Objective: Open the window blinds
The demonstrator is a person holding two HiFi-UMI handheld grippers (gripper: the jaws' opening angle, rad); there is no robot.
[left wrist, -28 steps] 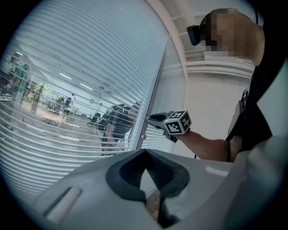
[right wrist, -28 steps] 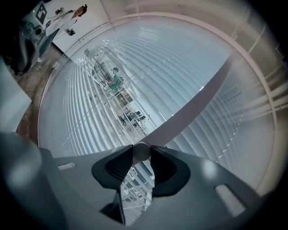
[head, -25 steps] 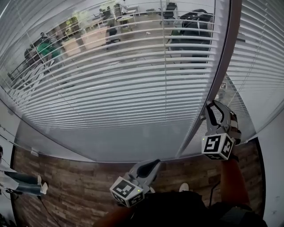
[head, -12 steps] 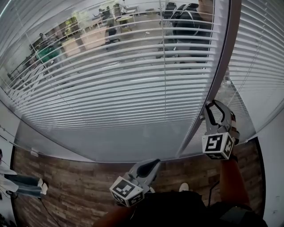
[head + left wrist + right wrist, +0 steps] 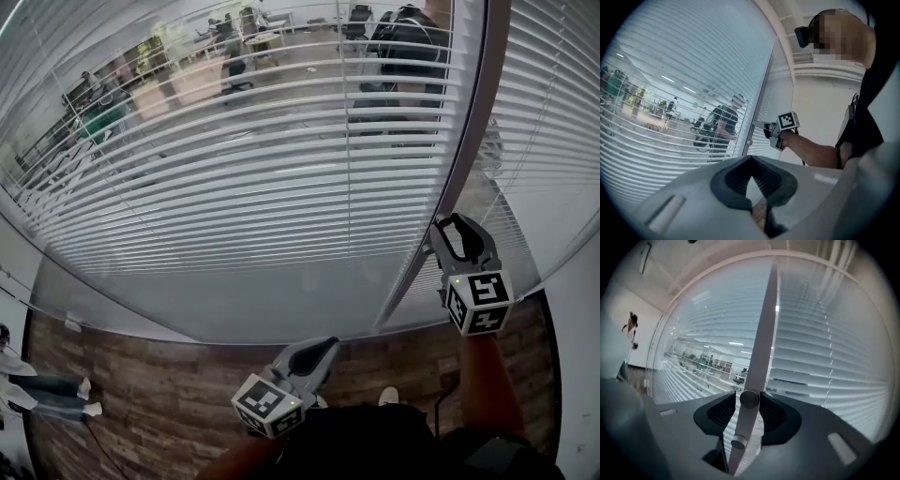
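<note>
Right gripper (image 5: 453,225) jaws, just opening, stand slack around the knob (image 5: 749,398) on the window post (image 5: 469,141) beside the see-through blinds (image 5: 234,159); left gripper (image 5: 751,159) jaws closed, empty.

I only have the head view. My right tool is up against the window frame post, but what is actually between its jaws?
Observer: A round knob on the frame post stands between the jaws of the right tool. They have just been opening, and the pads look barely clear of it.
Operator: Any other control on that post?
Observer: Yes, a second knob sits lower on the same post.
Operator: And the left tool?
Observer: The left tool has its jaws together with nothing in them.
</note>
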